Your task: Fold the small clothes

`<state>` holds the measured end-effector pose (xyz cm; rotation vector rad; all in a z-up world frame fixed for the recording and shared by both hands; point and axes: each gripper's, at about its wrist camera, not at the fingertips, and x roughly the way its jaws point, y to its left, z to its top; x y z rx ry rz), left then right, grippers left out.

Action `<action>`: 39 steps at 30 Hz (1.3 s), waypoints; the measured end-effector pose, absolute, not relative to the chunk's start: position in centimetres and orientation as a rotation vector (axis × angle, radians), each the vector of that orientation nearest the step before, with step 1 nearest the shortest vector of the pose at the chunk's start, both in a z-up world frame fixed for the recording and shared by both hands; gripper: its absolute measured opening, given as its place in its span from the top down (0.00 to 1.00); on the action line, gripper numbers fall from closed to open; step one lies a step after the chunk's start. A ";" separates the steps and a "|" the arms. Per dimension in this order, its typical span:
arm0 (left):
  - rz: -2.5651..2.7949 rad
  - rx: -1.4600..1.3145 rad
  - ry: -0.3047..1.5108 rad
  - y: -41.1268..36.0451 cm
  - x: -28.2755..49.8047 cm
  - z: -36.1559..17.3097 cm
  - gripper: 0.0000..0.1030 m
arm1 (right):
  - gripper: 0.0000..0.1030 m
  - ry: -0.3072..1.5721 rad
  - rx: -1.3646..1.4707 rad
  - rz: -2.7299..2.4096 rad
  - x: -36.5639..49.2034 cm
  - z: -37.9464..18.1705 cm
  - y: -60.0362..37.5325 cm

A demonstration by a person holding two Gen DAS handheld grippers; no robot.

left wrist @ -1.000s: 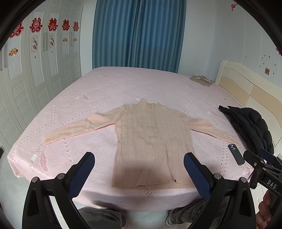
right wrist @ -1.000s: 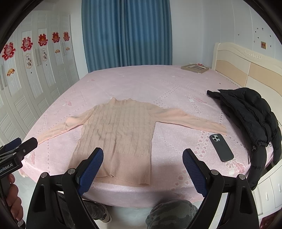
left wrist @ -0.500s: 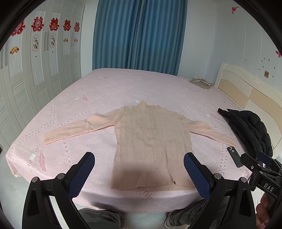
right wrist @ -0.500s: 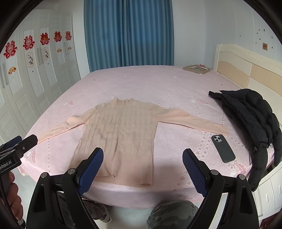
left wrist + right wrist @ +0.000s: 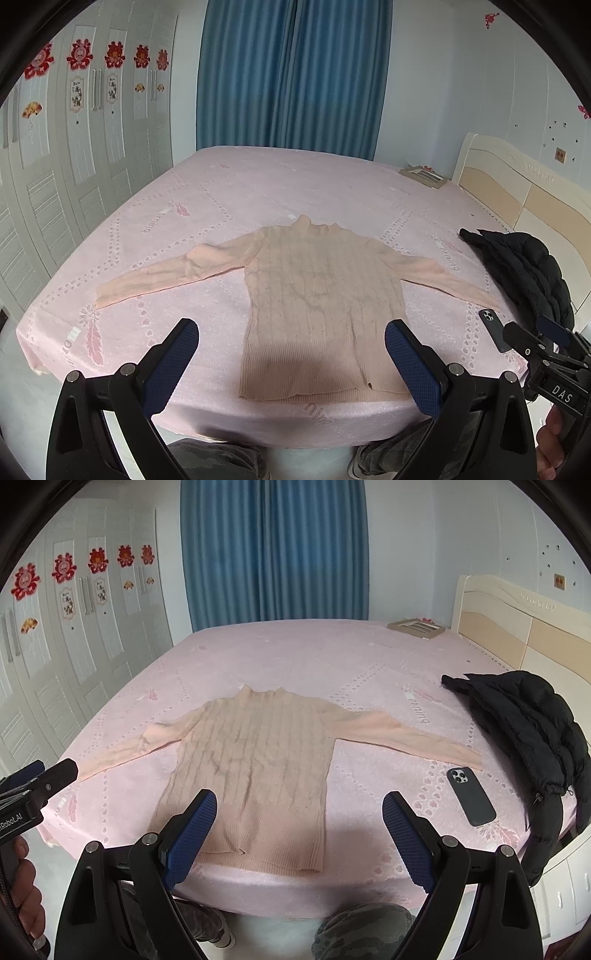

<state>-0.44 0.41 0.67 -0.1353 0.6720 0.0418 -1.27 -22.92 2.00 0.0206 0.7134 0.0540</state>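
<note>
Left gripper (image 5: pixel 291 349), lower frame: jaws spread wide, holding nothing, raised above the near bed edge. Sweater (image 5: pixel 317 306), centre frame: flat on the pink bed (image 5: pixel 229 192), both sleeves stretched out, hem nearest. Right gripper (image 5: pixel 300 819): jaws likewise wide apart, empty. Phone (image 5: pixel 471 795) and black jacket (image 5: pixel 524 723) lie at right, beside the sleeve end.
</note>
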 end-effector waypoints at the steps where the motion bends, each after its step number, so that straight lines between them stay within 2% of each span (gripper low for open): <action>1: 0.044 -0.129 0.672 0.4 -0.4 0.7 0.01 | 0.12 0.715 0.025 0.057 -1.3 2.0 -22.9; 11: 0.057 -0.110 0.632 1.3 0.4 -0.3 0.01 | 0.13 0.695 0.021 0.064 -1.0 1.8 -22.7; 14: 0.073 -0.093 0.572 1.8 1.0 -1.5 0.01 | 0.13 0.687 0.012 0.078 -0.2 0.9 -22.4; 20: 0.105 -0.118 0.657 4.3 4.0 -6.2 0.02 | 0.13 0.742 0.002 0.097 3.2 -3.3 -21.4; 22: 0.117 -0.163 0.711 6.0 5.2 -8.6 0.07 | 0.13 0.775 0.003 0.109 4.7 -5.2 -20.9; 26: 0.179 -0.221 0.750 10.0 7.3 -12.2 0.07 | 0.14 0.830 -0.025 0.133 8.1 -9.0 -19.6; 29: 0.221 -0.263 0.818 13.7 9.5 -14.9 0.09 | 0.20 0.894 -0.011 0.148 10.9 -11.5 -18.5; 31: 0.258 -0.298 0.834 16.6 10.6 -15.9 0.14 | 0.28 0.936 0.011 0.179 13.2 -12.8 -17.6; 34: 0.306 -0.413 0.839 21.4 12.2 -17.5 0.15 | 0.38 0.981 0.056 0.235 16.6 -14.2 -16.4; 39: 0.420 -0.616 0.815 29.1 13.6 -20.5 0.15 | 0.39 0.951 0.081 0.315 20.9 -14.2 -14.3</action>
